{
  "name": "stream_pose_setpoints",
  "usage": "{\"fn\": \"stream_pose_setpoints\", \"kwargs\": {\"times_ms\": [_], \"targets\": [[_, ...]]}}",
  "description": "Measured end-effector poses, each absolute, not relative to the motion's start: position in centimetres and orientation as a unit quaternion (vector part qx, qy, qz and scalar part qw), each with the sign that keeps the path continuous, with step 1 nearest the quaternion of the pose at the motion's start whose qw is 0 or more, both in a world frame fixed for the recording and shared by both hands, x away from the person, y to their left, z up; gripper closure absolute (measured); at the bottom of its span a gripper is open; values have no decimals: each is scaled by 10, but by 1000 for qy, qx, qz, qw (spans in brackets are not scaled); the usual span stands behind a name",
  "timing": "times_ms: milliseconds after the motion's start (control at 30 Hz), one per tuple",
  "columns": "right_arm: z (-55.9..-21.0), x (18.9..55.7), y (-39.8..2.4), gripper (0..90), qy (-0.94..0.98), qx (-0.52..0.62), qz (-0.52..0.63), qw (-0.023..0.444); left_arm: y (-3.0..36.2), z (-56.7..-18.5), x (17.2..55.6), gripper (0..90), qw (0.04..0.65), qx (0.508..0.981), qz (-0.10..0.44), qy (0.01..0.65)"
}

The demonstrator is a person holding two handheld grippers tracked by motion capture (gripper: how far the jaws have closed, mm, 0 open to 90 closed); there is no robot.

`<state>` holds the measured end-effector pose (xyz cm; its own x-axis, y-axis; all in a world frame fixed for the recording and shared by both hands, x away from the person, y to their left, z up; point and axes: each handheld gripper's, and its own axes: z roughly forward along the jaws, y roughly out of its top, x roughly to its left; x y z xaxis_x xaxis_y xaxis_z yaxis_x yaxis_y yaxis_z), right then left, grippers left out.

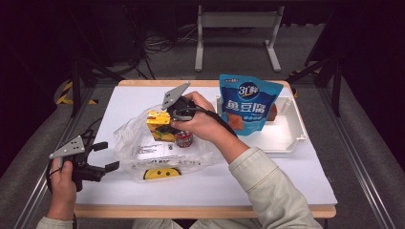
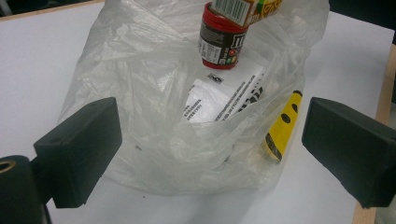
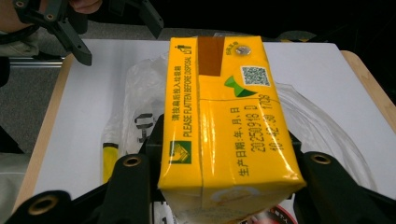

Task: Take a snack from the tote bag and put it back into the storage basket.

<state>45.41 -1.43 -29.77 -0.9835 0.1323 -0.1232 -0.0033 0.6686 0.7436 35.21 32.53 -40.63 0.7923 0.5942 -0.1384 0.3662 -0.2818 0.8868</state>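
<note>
High view: my right gripper [image 1: 165, 128] clamps the yellow drink carton [image 1: 159, 125] over the clear plastic bag [image 1: 138, 148], at 9 o'clock from the white tray [image 1: 291, 138]. Left gripper view: my left gripper [image 2: 210, 154] gapes unloaded toward the bag; red-lidded candy jar [image 2: 218, 44] at 12 o'clock. Right gripper view: carton pinched between both jaws.

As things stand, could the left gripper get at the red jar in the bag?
Probably yes. The left gripper is open and faces the bag mouth, with the red jar upright beyond, though the yellow carton in the right gripper hangs above it.

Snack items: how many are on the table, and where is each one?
3: a yellow carton in the right gripper, a red-capped jar beside the plastic bag, a blue pouch in the white tray. The bag may hide more.
</note>
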Motion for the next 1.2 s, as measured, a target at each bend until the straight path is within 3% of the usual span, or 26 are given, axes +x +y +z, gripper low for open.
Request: {"fn": "stream_pose_setpoints", "kwargs": {"times_ms": [1200], "targets": [[-266,446,-136,551,901,99,402,129,323,-406,353,54,512,797,112,300]]}}
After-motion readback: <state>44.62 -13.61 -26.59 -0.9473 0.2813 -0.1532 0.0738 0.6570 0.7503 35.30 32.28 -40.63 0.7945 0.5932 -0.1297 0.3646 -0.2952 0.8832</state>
